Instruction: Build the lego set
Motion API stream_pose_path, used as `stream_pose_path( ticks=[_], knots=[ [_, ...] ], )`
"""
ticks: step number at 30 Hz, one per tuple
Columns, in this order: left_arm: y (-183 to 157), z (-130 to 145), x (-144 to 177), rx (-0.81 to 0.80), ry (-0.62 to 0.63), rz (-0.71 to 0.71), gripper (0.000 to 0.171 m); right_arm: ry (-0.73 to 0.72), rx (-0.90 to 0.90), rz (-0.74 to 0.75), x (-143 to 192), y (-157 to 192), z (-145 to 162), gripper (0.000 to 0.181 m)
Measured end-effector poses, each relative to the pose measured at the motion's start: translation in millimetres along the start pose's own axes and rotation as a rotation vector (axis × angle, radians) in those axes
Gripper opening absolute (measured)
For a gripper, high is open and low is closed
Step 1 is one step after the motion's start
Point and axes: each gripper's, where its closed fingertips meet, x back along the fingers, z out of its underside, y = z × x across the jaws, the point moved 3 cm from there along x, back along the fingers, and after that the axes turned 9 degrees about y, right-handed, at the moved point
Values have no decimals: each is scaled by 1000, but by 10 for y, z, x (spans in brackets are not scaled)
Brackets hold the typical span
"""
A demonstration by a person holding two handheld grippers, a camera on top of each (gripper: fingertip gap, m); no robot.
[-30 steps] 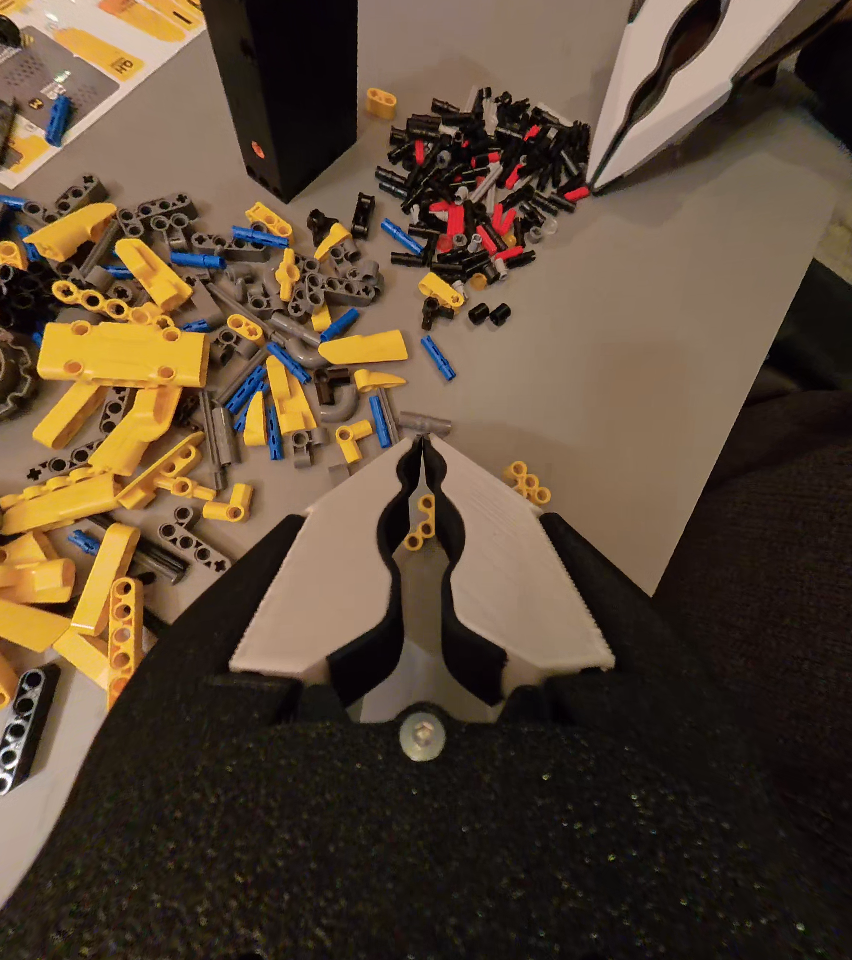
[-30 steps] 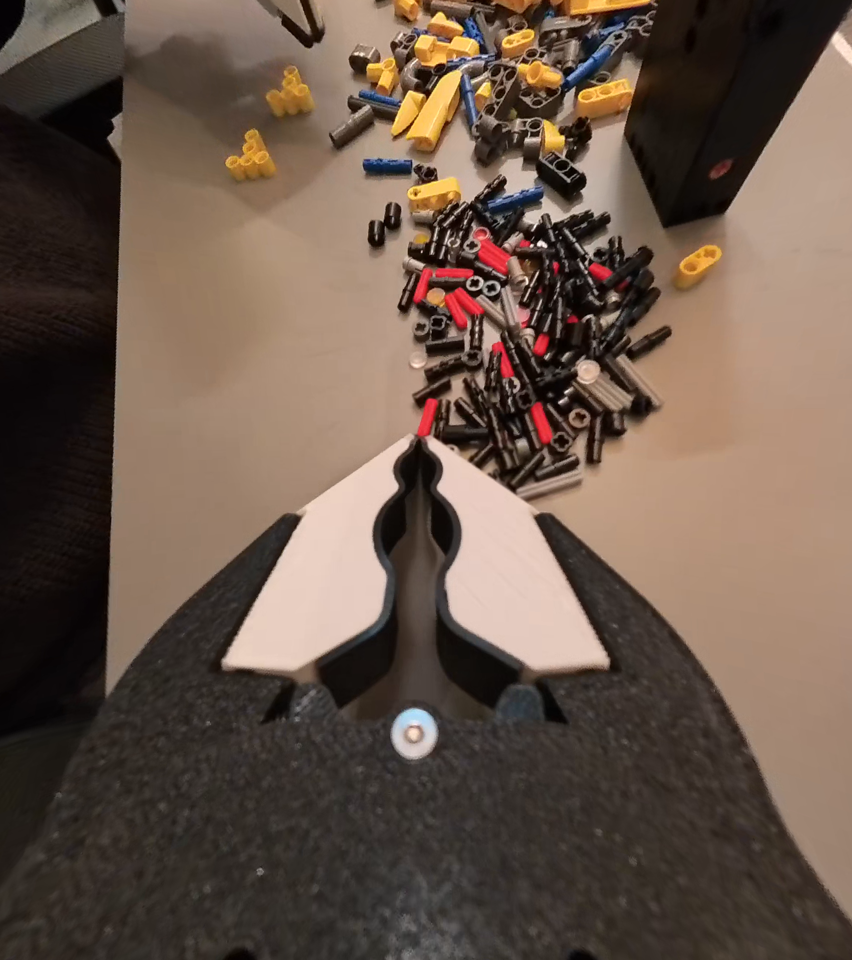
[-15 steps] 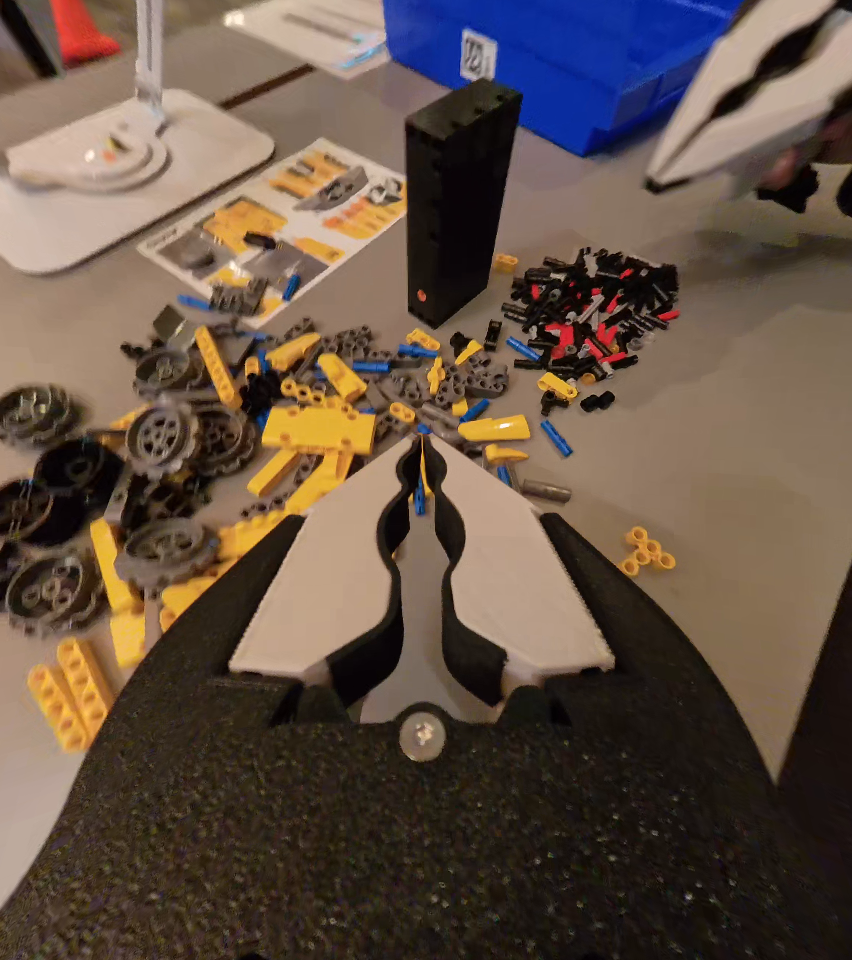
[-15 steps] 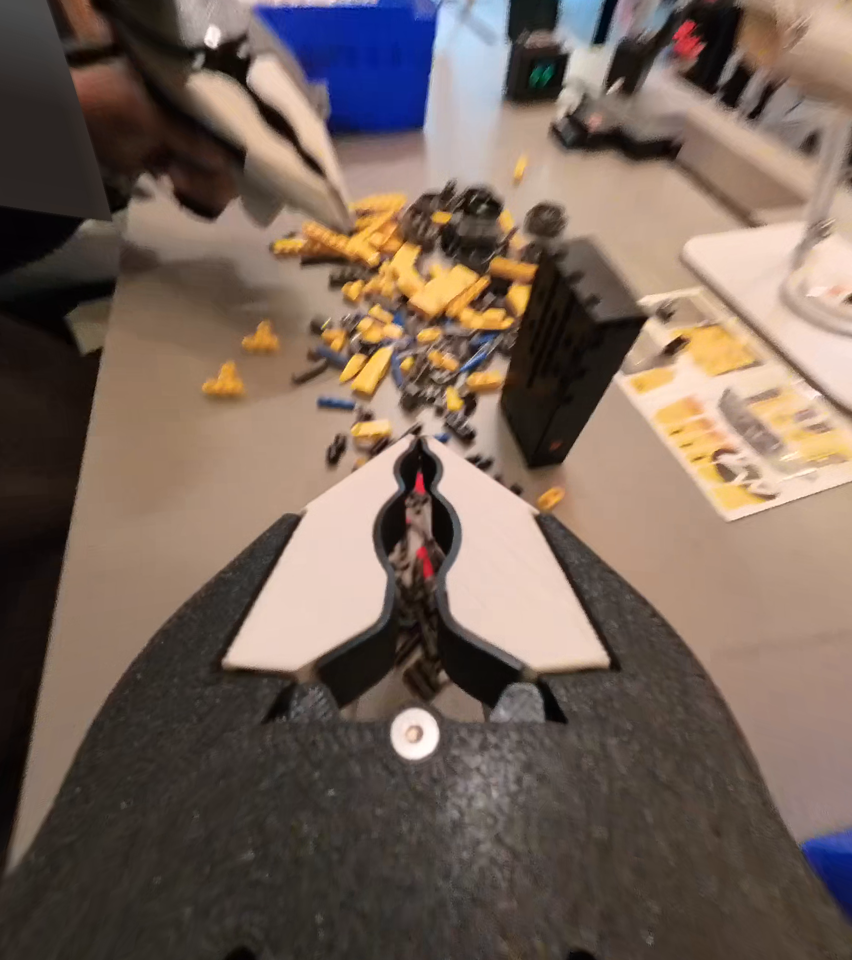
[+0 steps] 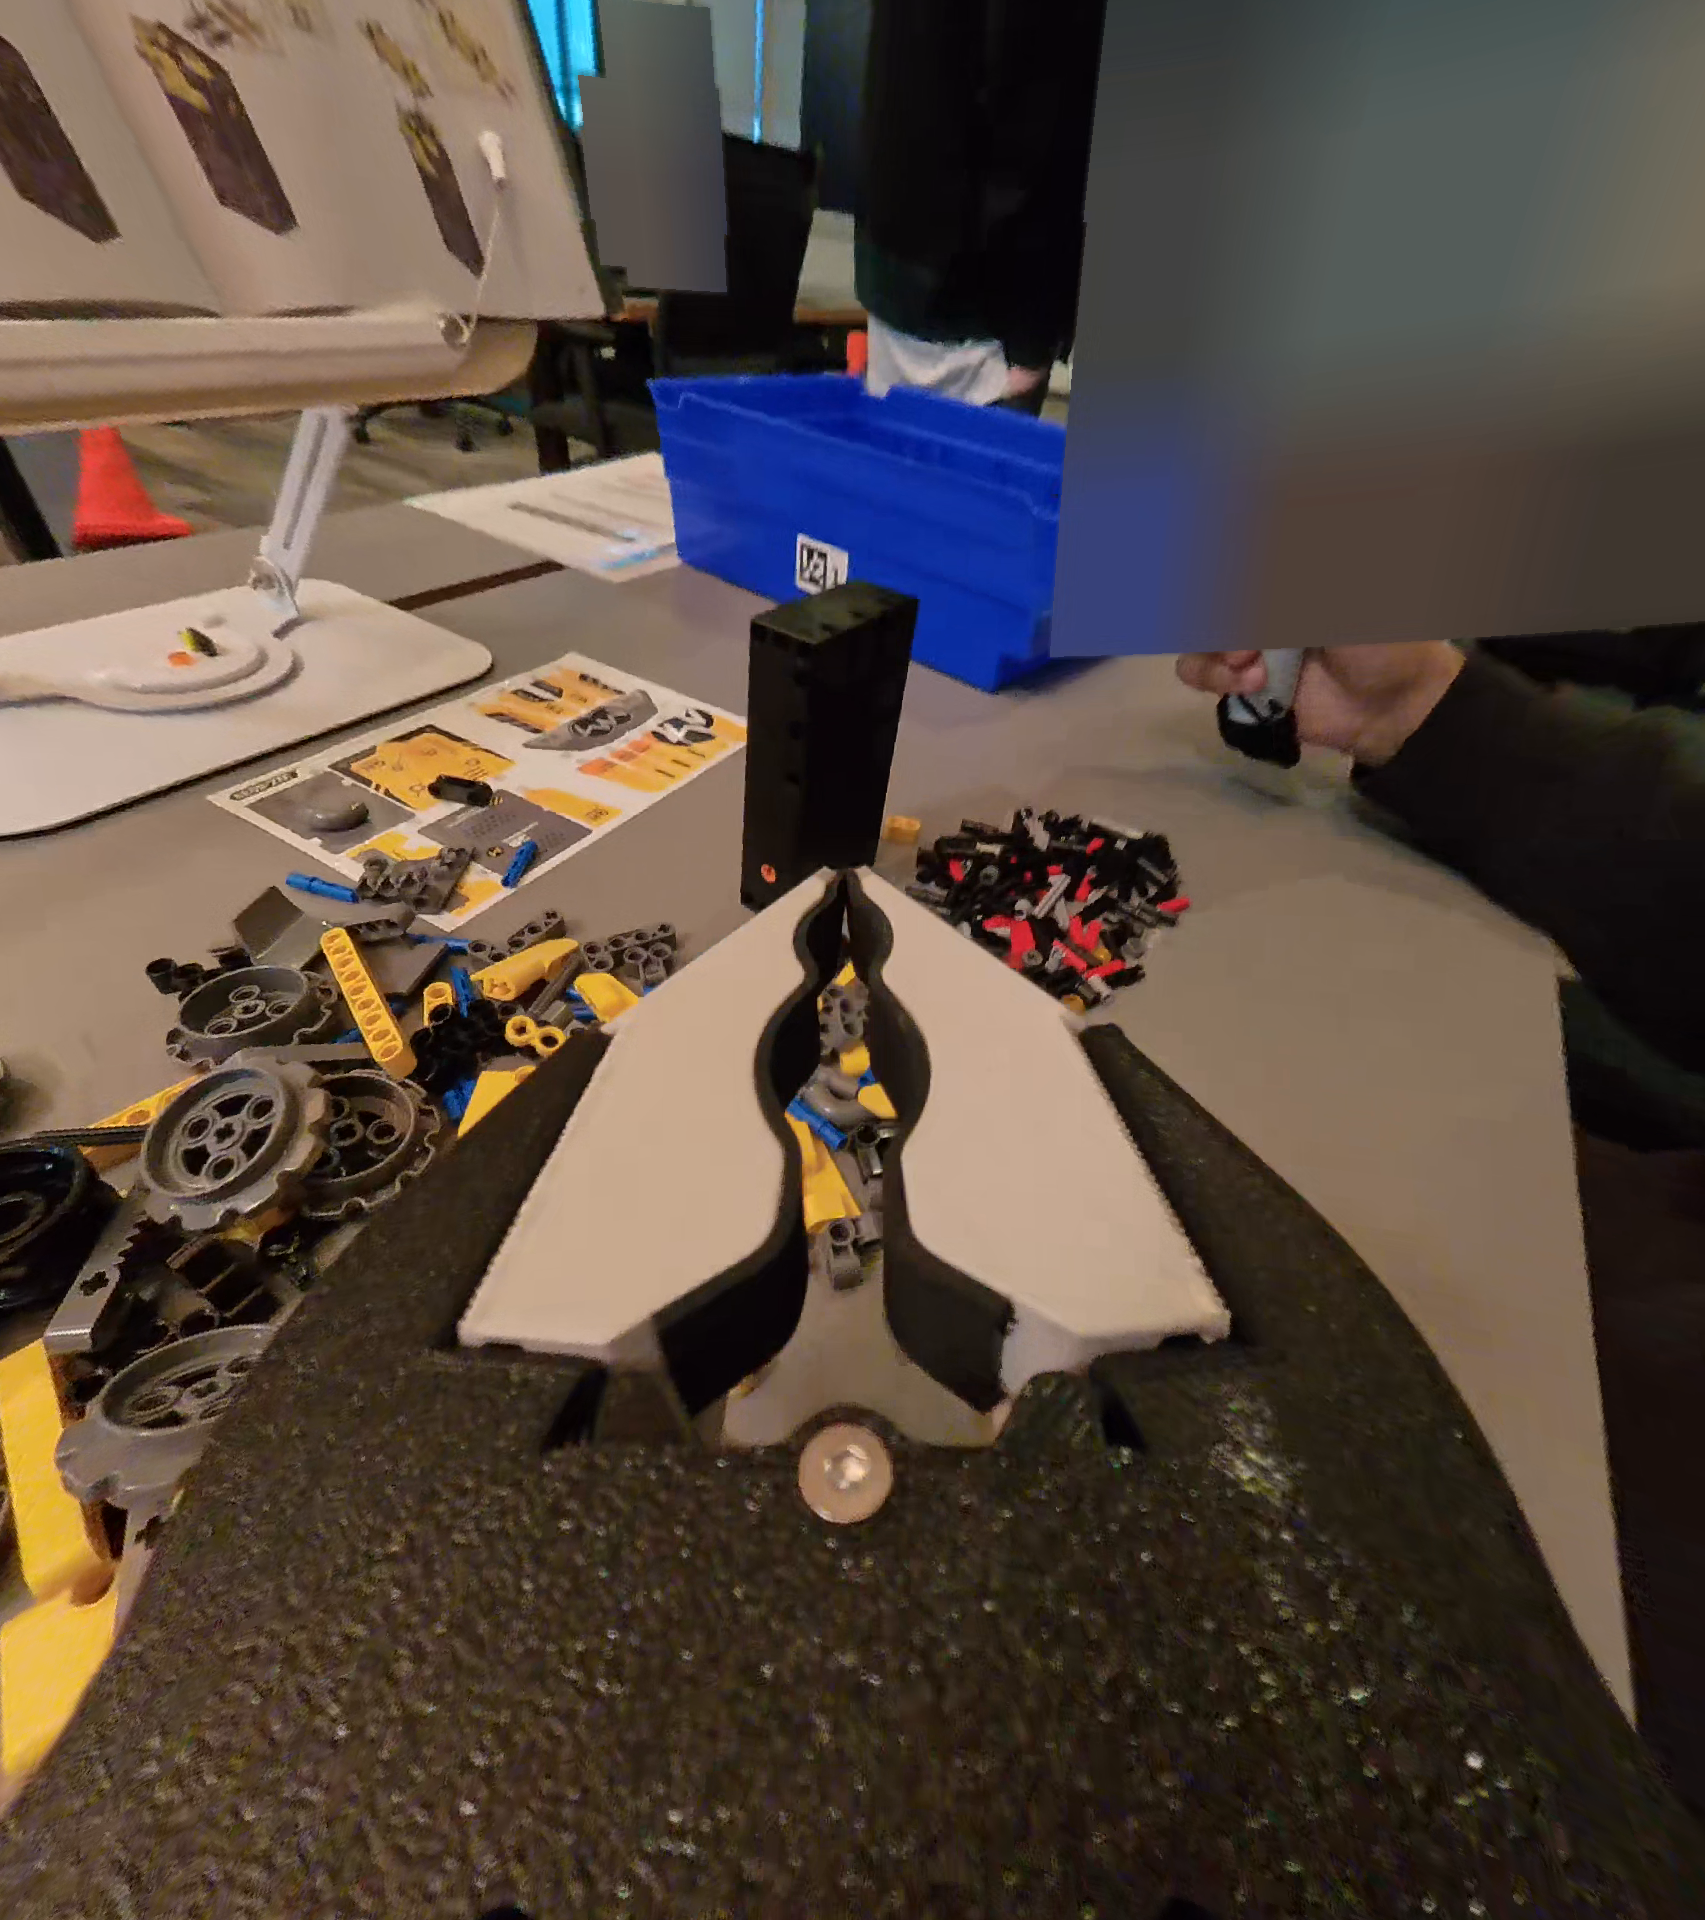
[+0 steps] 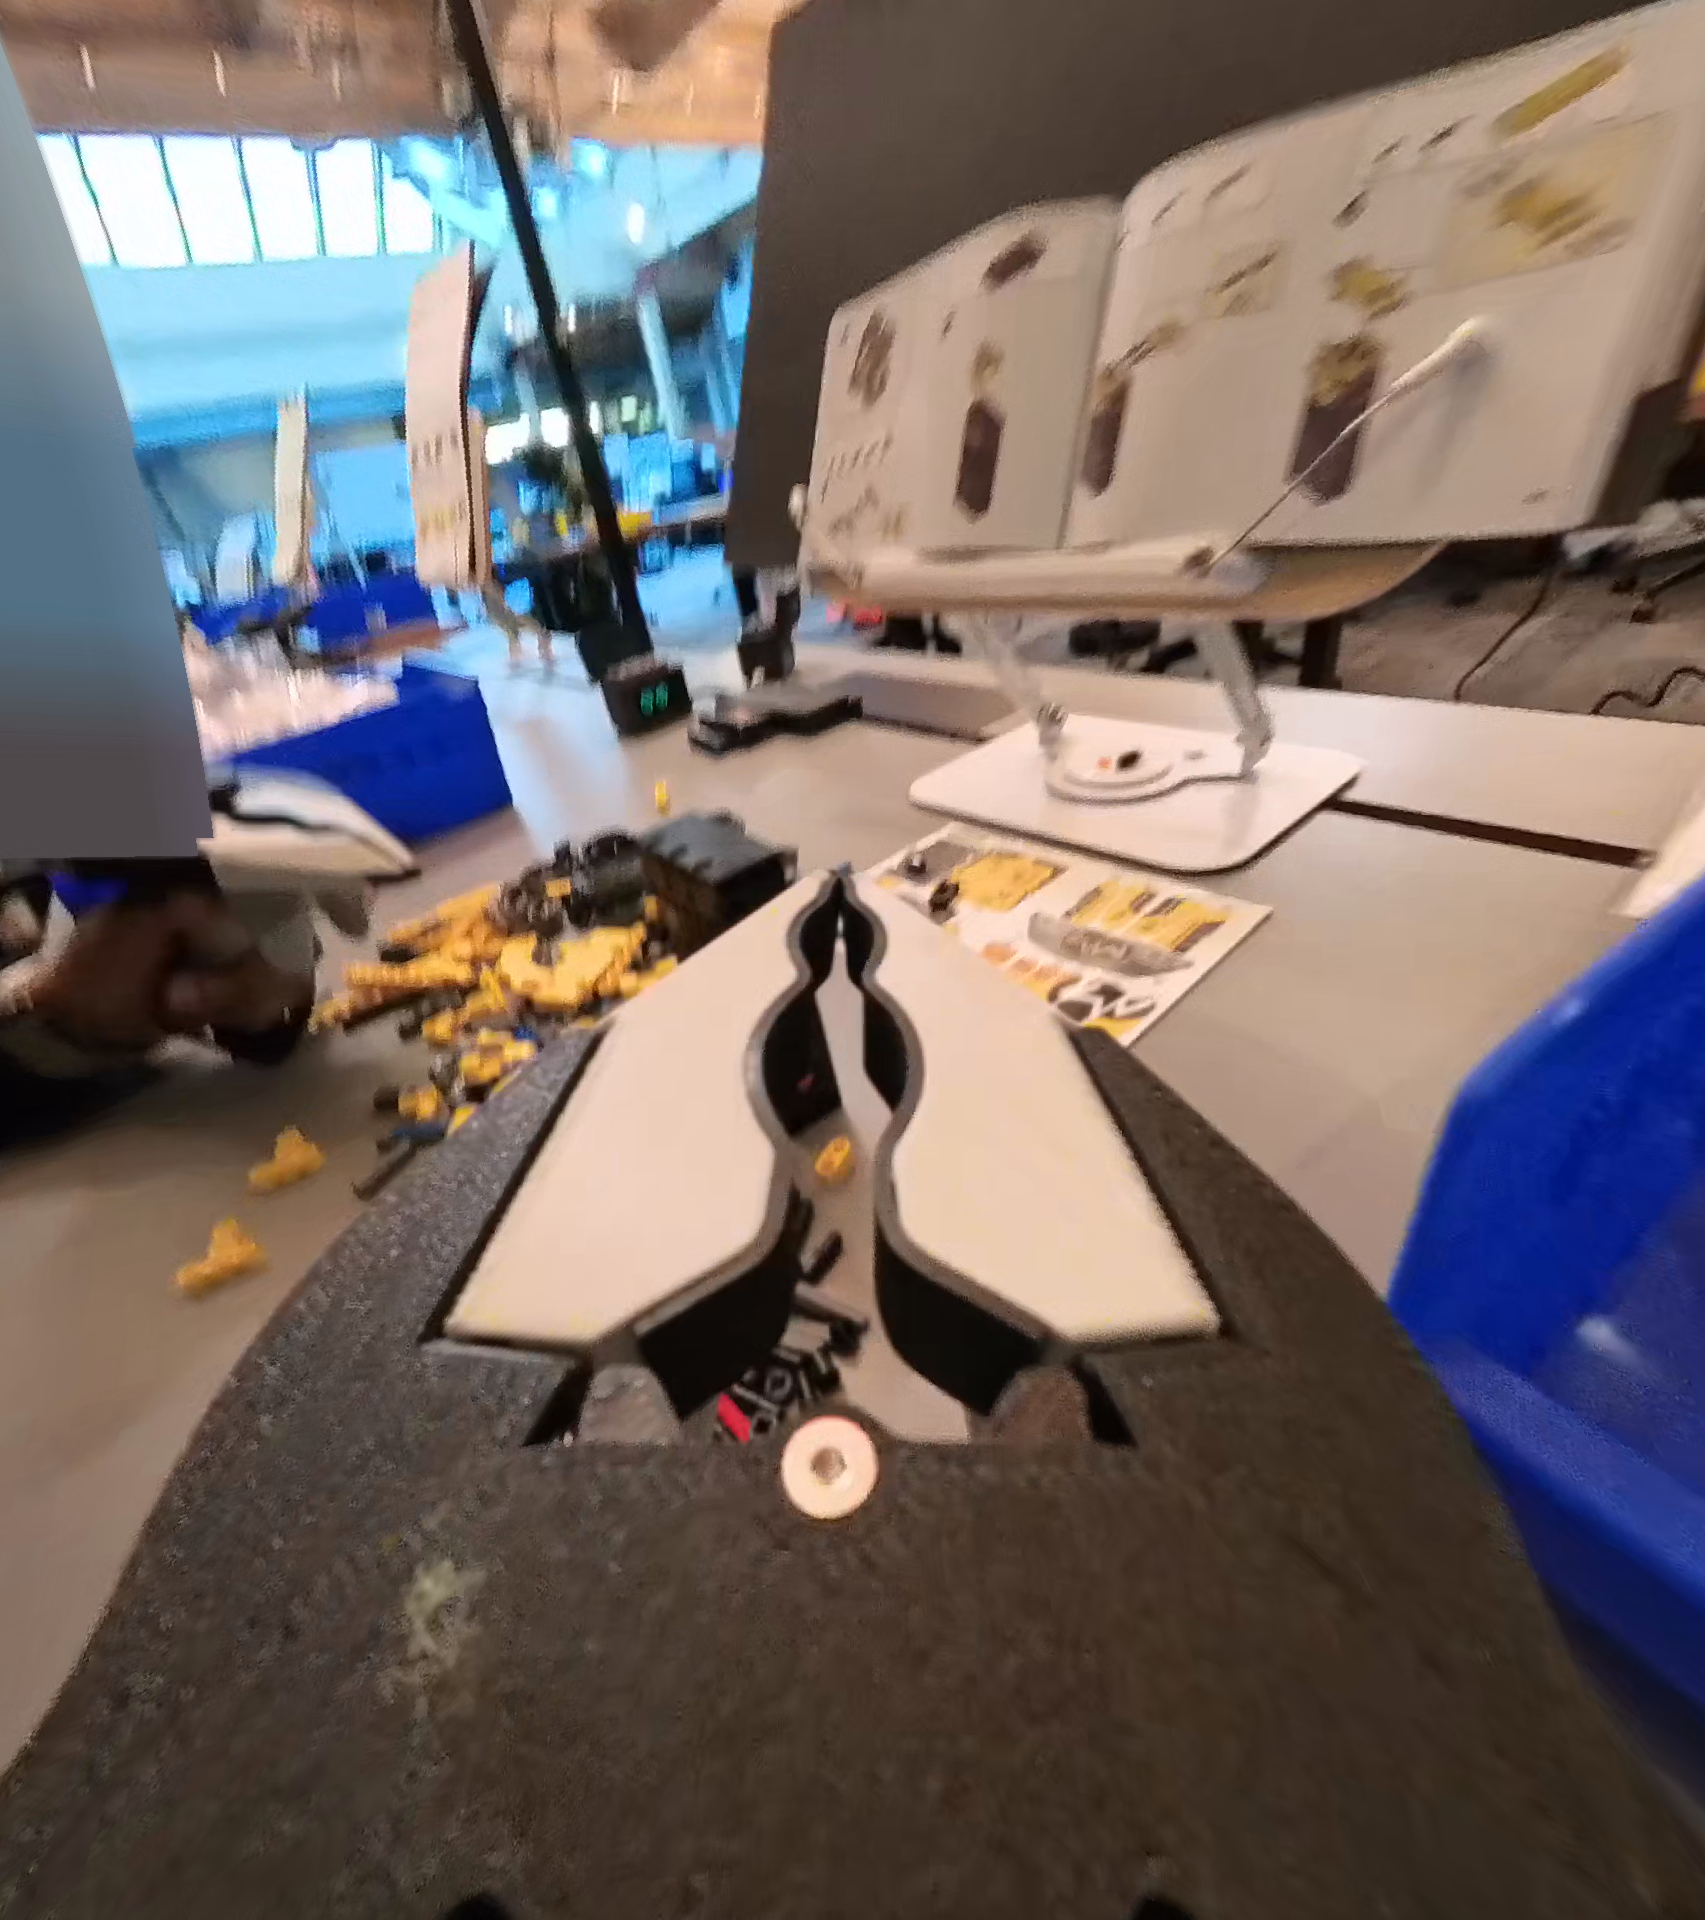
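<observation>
My left gripper [image 5: 843,878] is shut and empty, raised above a heap of yellow, grey and blue building parts [image 5: 515,997] on the grey table [image 5: 1347,1039]. Its tips point at a tall black block [image 5: 822,748]. A pile of small black and red pins [image 5: 1045,899] lies right of that block. My right gripper [image 6: 837,883] is shut and empty, lifted above the table, with black and red pins [image 6: 796,1371] below its jaws. The black block [image 6: 713,868] and the yellow parts heap [image 6: 515,966] lie ahead of it. The other gripper [image 6: 308,831] shows at the left, held by a hand.
Dark toothed wheels [image 5: 235,1132] lie at the left. A printed sheet [image 5: 484,779] lies behind the parts. A white stand [image 5: 152,686] carries an open booklet [image 5: 204,156]. A blue bin [image 5: 858,499] stands at the back, also at the right [image 6: 1637,1143]. A person's hand [image 5: 1326,696] is at the right.
Both grippers have lifted and tilted up from close over the parts to a higher, flatter view across the table. Both stayed shut.
</observation>
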Motion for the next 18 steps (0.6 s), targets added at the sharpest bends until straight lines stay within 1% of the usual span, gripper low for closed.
stream_pose_path(
  ticks=[2, 3, 5, 7, 13, 18],
  knots=[
    [15, -51, 63, 20, -41, 19, 0, -76, -52, -18, 107, -56, -93, 0],
    [14, -103, 114, 17, -81, 21, 0, -92, -71, -23, 136, -84, -104, 0],
    [-4, -208, 226, -7, -173, 11, 0, -83, -84, -21, 142, -126, -72, 0],
    [-7, -254, 290, -27, -218, -9, 0, -55, -78, -13, 105, -133, -24, 0],
    [11, -258, 330, -47, -239, -39, 0, 32, -36, -13, -36, -36, 84, 0],
    [54, -267, 363, -67, -262, -79, 0, 13, -29, -26, -12, 35, 30, 0]
  ],
)
